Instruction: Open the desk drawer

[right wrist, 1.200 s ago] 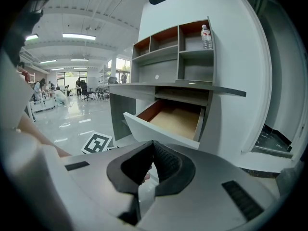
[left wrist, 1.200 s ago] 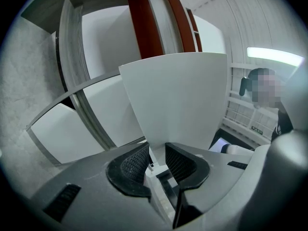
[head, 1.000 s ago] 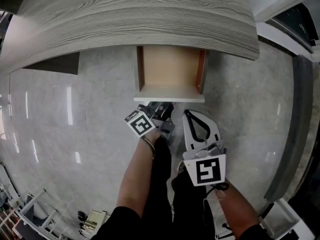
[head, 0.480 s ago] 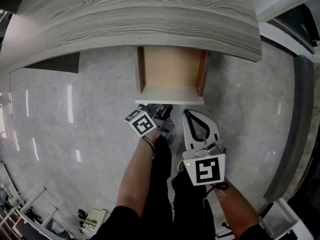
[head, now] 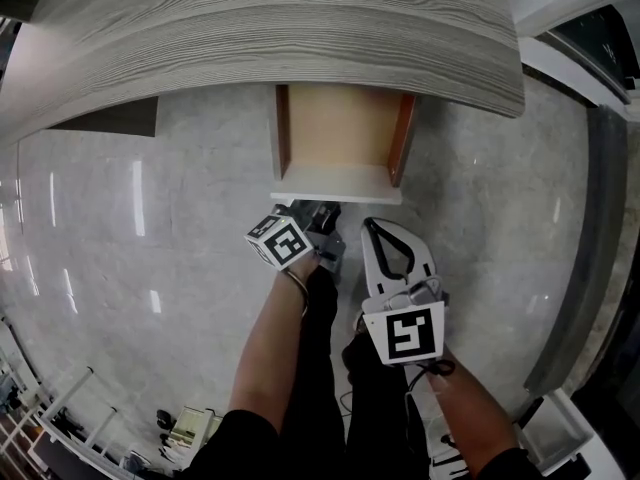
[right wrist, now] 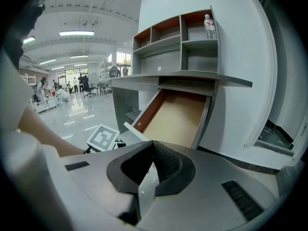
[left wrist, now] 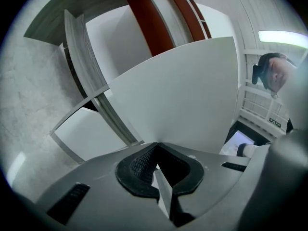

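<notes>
The desk drawer sticks far out from under the desk. The left gripper is squeezed shut on nothing, right by the white drawer front. The right gripper is shut and empty too. A bump could push the drawer back in, and a hard tug might pull it right out.
</notes>
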A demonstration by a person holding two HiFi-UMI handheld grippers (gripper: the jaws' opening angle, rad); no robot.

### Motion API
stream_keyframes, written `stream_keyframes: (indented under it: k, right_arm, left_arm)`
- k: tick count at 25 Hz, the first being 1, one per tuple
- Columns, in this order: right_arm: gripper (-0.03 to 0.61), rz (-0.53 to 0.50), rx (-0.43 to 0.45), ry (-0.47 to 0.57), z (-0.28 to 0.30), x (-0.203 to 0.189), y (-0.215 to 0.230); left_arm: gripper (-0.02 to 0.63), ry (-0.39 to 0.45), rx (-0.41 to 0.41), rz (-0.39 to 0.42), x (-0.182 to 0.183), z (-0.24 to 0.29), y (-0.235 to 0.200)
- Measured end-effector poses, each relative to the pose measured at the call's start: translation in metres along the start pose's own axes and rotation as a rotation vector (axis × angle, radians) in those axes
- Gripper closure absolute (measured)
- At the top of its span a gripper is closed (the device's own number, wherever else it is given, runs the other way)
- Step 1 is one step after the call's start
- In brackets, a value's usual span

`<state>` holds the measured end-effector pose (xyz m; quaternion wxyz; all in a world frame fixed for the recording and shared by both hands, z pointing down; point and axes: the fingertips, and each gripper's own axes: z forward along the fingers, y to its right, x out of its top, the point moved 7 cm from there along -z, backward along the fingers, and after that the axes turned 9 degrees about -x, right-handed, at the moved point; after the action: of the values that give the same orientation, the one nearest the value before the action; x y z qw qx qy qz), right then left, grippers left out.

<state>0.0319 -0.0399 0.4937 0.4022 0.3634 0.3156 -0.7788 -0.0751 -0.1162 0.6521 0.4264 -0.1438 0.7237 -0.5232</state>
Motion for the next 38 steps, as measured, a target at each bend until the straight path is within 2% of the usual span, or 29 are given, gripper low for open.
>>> stream_keyframes:
  k: [5,20,26,30,32,38]
  right_arm:
    - [0.572,0.002,-0.015,0.021,0.004,0.006,0.001]
    - [0.572,0.019,-0.008,0.01,-0.01,0.008,-0.007]
    - [0.572,0.048,-0.011,0.005,-0.015,0.014,-0.006]
    - [0.572,0.091,-0.021,-0.005,-0.021,0.018,-0.006]
    - [0.572,0.072,-0.015,-0.002,-0.025,0.021,-0.007]
    - [0.572,0.131,-0.024,0.0,-0.045,0.027,-0.008]
  left_arm:
    - [0.612,-0.066,0.013,0.064,0.0,0.002,0.007]
    - [0.612,-0.069,0.05,0.112,-0.003,-0.02,0.036]
    - [0.612,-0.11,0.08,0.157,-0.005,-0.03,0.055]
    - [0.612,-0.104,0.091,0.181,-0.001,-0.036,0.074]
    - [0.612,-0.114,0.104,0.205,-0.001,-0.041,0.084]
    - [0.612,-0.157,0.154,0.28,0.002,-0.051,0.117]
